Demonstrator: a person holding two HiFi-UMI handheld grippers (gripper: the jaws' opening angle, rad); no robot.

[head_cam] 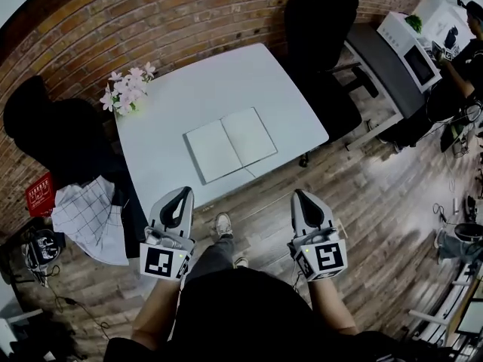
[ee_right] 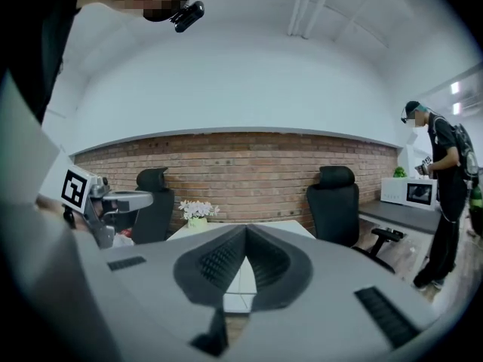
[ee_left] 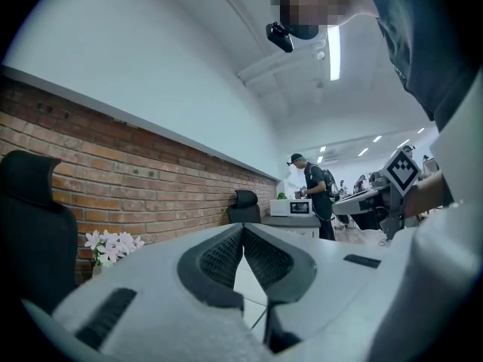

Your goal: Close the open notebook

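Observation:
An open notebook (head_cam: 230,143) with blank white pages lies flat near the front edge of the white table (head_cam: 181,96). My left gripper (head_cam: 183,193) hovers short of the table's front left edge, its jaws shut and empty. My right gripper (head_cam: 299,195) hangs over the wooden floor in front of the table's right part, also shut with nothing held. In the left gripper view the left gripper (ee_left: 243,227) has its tips pressed together; in the right gripper view the right gripper (ee_right: 246,231) has its tips meeting too. Both point towards the table.
A pot of pale flowers (head_cam: 127,90) stands at the table's left corner. Black office chairs (head_cam: 321,21) flank the table, one on the left (head_cam: 53,130) with a checked cloth (head_cam: 90,216). A person (ee_right: 441,194) stands by a microwave (head_cam: 407,51) on a side desk.

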